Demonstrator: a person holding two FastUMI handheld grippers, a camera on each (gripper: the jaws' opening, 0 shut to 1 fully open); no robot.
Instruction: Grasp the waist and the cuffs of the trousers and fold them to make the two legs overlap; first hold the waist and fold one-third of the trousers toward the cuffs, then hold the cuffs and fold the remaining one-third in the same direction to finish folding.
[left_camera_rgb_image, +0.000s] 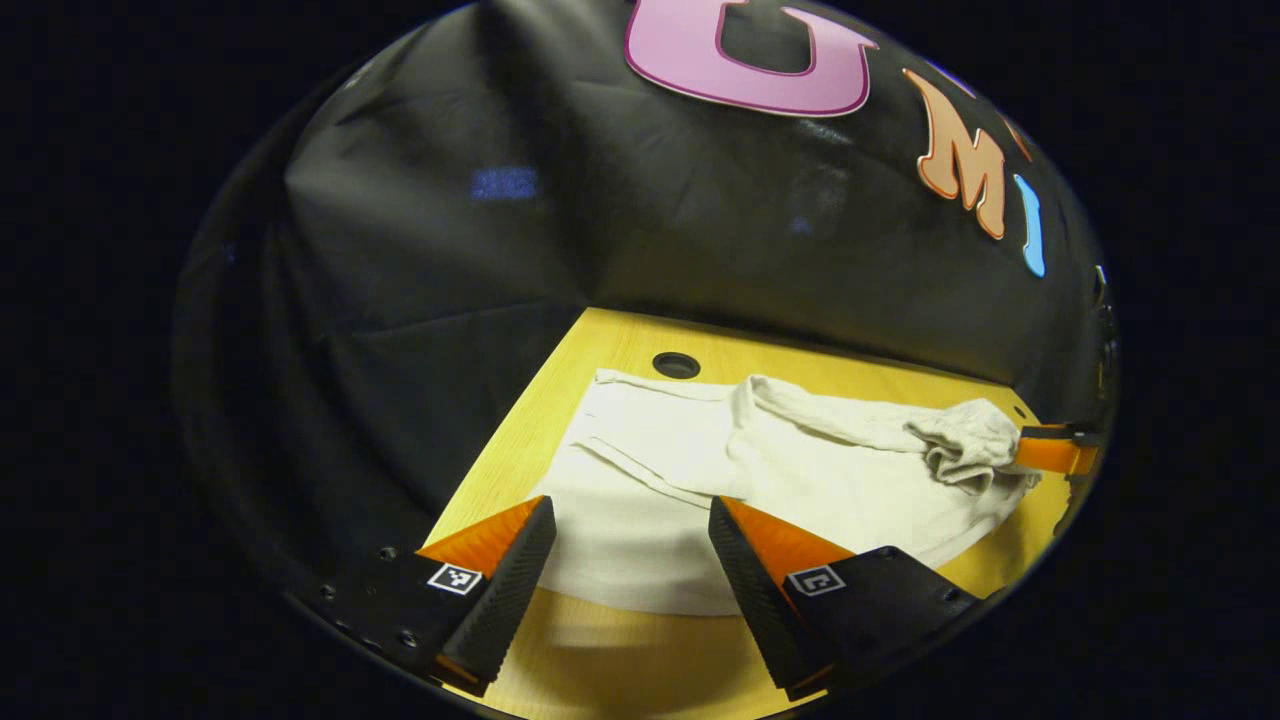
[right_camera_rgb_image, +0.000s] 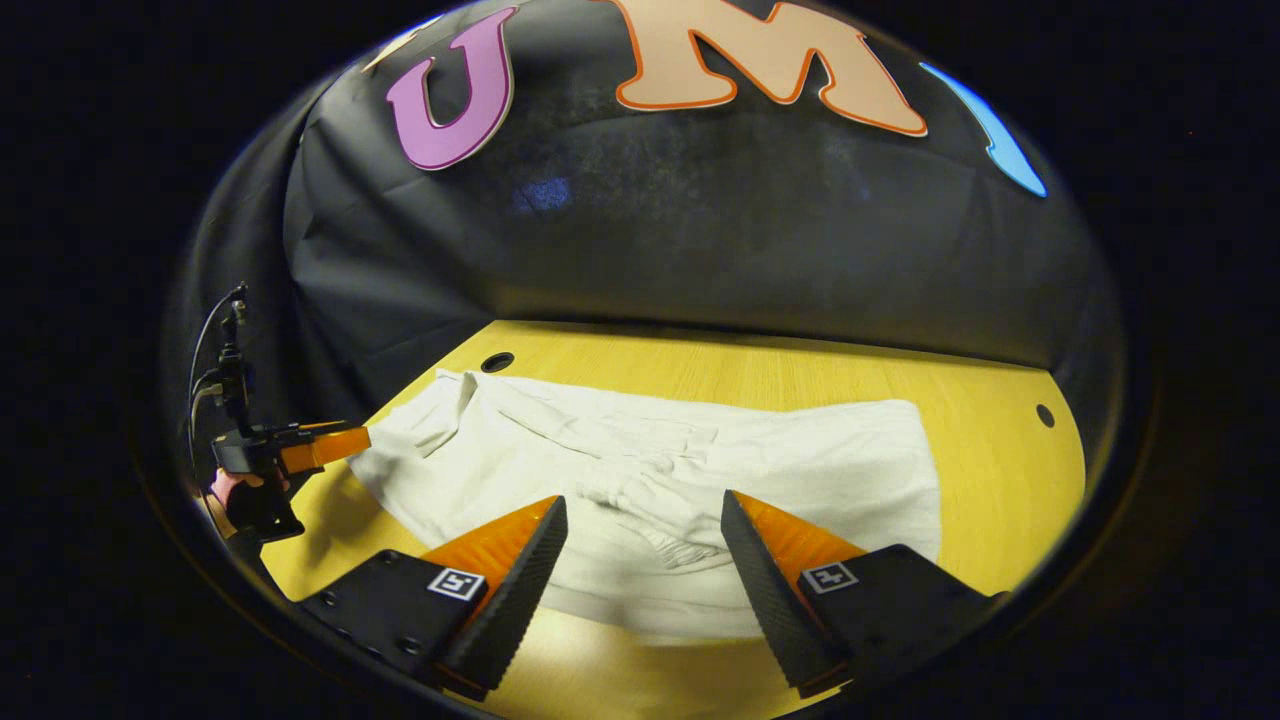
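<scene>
While the white trousers (right_camera_rgb_image: 640, 470) lay flat along the wooden table (right_camera_rgb_image: 990, 440), their long axis ran crosswise to both grippers (2 in all). The left gripper (left_camera_rgb_image: 632, 525) and right gripper (right_camera_rgb_image: 645, 520) hovered wide apart over opposite ends, each gripping nothing.

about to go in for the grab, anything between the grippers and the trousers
Nothing visible. The left gripper and right gripper both hover open over the near edge of the trousers, which lie spread on bare table. No other object sits on or beside the cloth.
</scene>
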